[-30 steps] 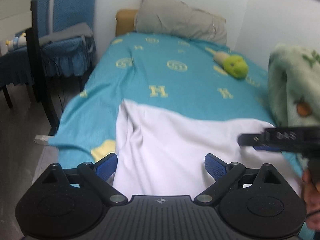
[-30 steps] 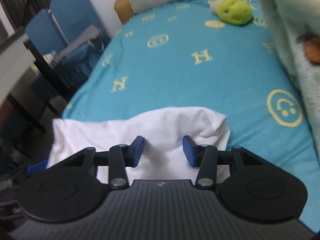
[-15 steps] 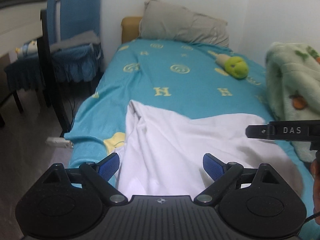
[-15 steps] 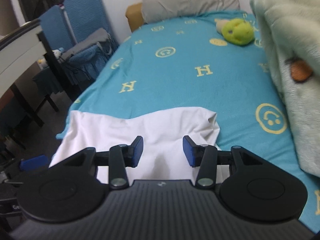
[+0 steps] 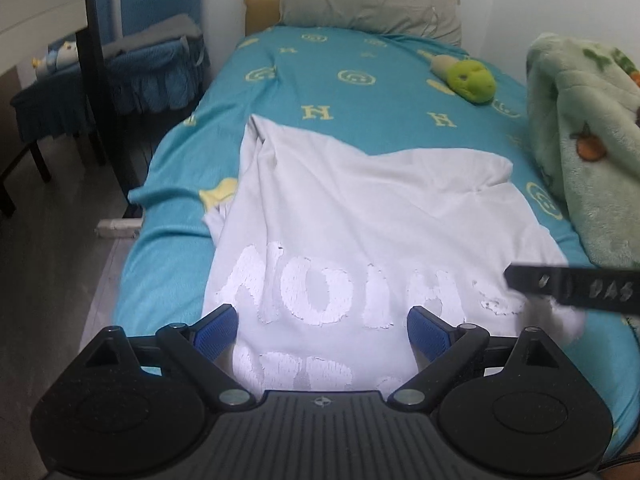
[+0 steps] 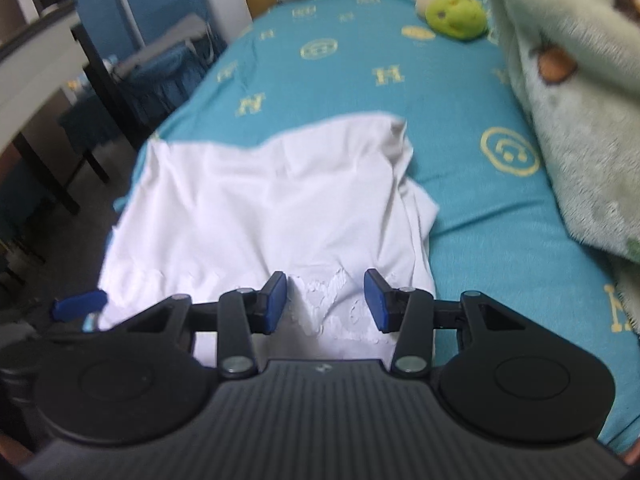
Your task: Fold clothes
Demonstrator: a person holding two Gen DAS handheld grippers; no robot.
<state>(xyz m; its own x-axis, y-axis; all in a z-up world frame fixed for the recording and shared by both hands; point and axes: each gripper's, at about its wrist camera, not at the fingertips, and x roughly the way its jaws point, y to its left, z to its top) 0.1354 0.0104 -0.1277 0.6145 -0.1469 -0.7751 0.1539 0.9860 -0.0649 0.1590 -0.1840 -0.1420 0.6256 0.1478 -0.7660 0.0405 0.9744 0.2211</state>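
A white T-shirt point(image 5: 360, 216) with raised white lettering lies spread on the near end of a bed with a teal sheet point(image 5: 360, 100). It also shows in the right wrist view point(image 6: 272, 208), with a bunched fold at its right side. My left gripper point(image 5: 322, 330) is open, its blue pads above the shirt's near part, holding nothing. My right gripper point(image 6: 326, 306) is open over the shirt's near right part, holding nothing. Its body shows at the right of the left wrist view point(image 5: 576, 288).
A fluffy green blanket point(image 5: 592, 136) is heaped along the bed's right side. A green plush toy point(image 5: 470, 80) and a grey pillow point(image 5: 372, 8) lie at the far end. Blue chairs point(image 5: 152, 56) and a dark table leg point(image 5: 96, 92) stand left of the bed.
Both grippers have pulled back toward the foot of the bed and risen. More of the shirt shows now, including its lettering. Both grippers stay open.
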